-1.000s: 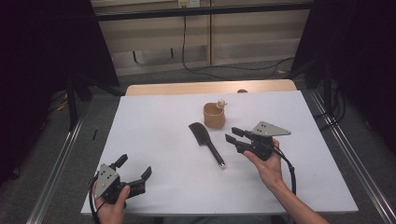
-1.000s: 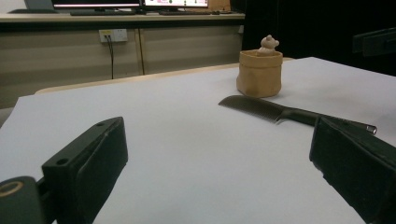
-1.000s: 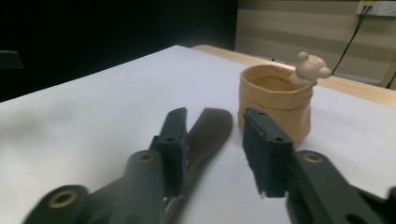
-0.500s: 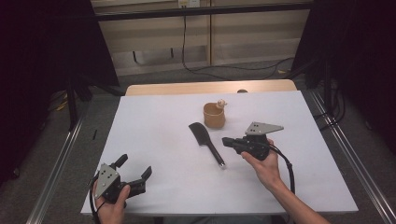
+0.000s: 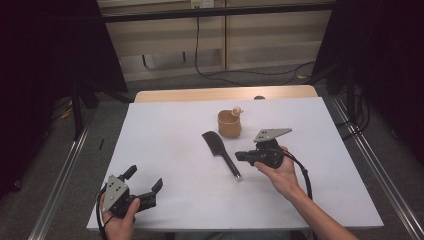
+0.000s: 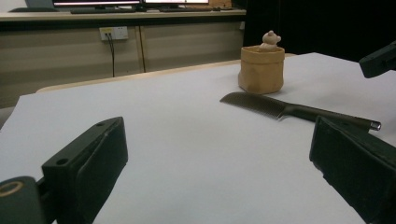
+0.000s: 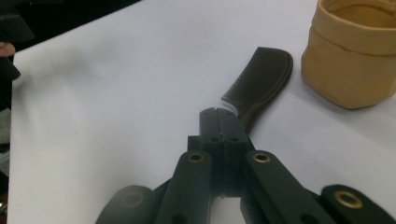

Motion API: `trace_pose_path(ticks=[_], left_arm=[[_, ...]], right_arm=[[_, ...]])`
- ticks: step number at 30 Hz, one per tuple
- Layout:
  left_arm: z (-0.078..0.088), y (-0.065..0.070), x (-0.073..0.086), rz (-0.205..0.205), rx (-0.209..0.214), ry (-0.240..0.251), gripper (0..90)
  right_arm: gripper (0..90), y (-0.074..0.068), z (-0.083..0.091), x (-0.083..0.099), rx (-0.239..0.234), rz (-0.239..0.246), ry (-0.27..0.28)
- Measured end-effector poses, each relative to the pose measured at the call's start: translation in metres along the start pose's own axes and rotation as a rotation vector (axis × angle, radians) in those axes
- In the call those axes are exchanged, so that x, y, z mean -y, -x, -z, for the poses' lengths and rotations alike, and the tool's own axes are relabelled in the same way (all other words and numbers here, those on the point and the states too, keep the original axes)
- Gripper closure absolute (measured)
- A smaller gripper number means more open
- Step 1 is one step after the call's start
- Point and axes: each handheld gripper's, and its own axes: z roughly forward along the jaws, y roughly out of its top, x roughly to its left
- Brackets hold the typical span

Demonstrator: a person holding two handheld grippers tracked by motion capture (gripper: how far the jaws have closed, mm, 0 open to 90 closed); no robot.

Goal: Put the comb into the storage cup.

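Right jaws pressed together beside the comb

High view: the black comb (image 5: 220,152) lies on the white surface (image 5: 165,130), with the right gripper (image 5: 241,156) just beside its handle, jaws having just closed on nothing. Left gripper view: the left gripper (image 6: 219,172) is spread wide near the surface edge. Right gripper view: the tan pouch (image 7: 350,56) stands near the comb head
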Motion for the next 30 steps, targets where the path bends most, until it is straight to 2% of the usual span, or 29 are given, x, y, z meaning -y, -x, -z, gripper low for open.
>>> trace_pose_path(ticks=[2,5,12,18,25,30], left_arm=[[0.0,0.0,0.0,-0.005,0.0,0.0,4.5],[0.0,-0.001,0.0,-0.004,-0.003,0.001,4.5],[0.0,0.0,0.0,-0.004,0.009,0.001,4.5],[0.0,0.001,0.0,-0.005,0.007,0.001,4.5],[0.001,0.0,-0.001,-0.011,0.003,0.007,4.5],[0.001,0.001,-0.001,-0.007,0.007,0.005,4.5]], right_arm=[[90.0,-0.001,-0.002,-0.002,-0.009,0.001,-0.024],[90.0,-0.002,-0.004,-0.003,-0.048,-0.012,-0.025],[90.0,-0.004,-0.011,-0.002,-0.044,-0.004,-0.084],[90.0,-0.007,-0.017,0.001,-0.061,0.0,-0.146],[90.0,-0.01,-0.02,0.007,-0.059,0.007,-0.163],[90.0,-0.01,-0.026,0.011,-0.058,0.006,-0.204]])
